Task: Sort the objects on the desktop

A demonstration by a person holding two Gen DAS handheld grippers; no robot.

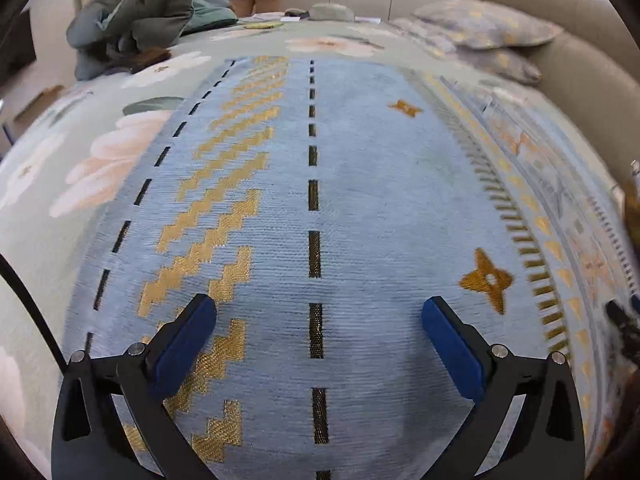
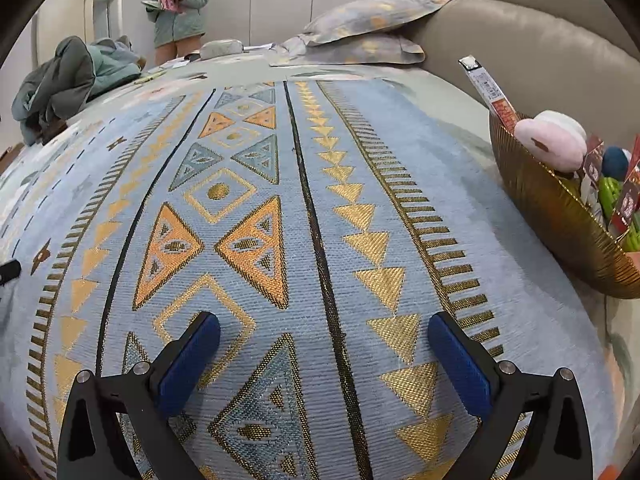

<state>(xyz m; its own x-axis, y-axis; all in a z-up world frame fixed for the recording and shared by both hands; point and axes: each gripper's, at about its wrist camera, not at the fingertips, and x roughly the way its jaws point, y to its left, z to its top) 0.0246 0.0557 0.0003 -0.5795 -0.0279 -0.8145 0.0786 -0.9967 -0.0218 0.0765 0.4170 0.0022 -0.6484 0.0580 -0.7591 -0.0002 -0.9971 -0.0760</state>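
Jaws of both the left gripper [image 1: 319, 308] and right gripper [image 2: 324, 324] stand wide with nothing between them, above a blue patterned cloth [image 2: 304, 208] on the bed. Toys and packets sit in a gold basket [image 2: 560, 216] at the cloth's right edge.

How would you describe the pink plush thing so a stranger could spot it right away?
Start at the beige headboard, then drop to the gold ribbed bowl at the blue patterned cloth's right edge. The pink plush sits on top, soft, rounded and pale, unlike the printed packets and green pieces around it.
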